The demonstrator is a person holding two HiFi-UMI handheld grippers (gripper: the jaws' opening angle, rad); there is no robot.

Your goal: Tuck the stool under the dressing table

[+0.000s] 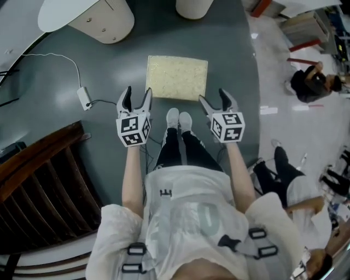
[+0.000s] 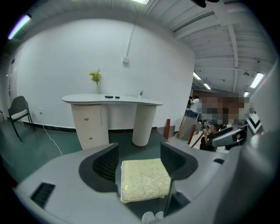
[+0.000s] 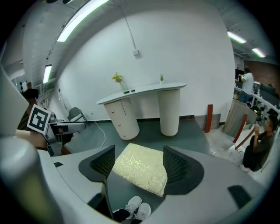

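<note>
One stool [image 1: 176, 77] stands short of one dressing table [image 1: 87, 19]
On the green floor [image 1: 65, 82], its near edge lies just ahead of the left hand-held gripper [image 1: 137, 93] and right hand-held gripper [image 1: 213, 97], both empty, jaws apart.

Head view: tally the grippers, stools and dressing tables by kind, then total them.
Grippers: 2, left gripper and right gripper, both open
Stools: 1, the cream stool
Dressing tables: 1, the dressing table
Total: 4

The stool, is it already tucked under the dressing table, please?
No, the stool stands on open floor, apart from the dressing table.
</note>
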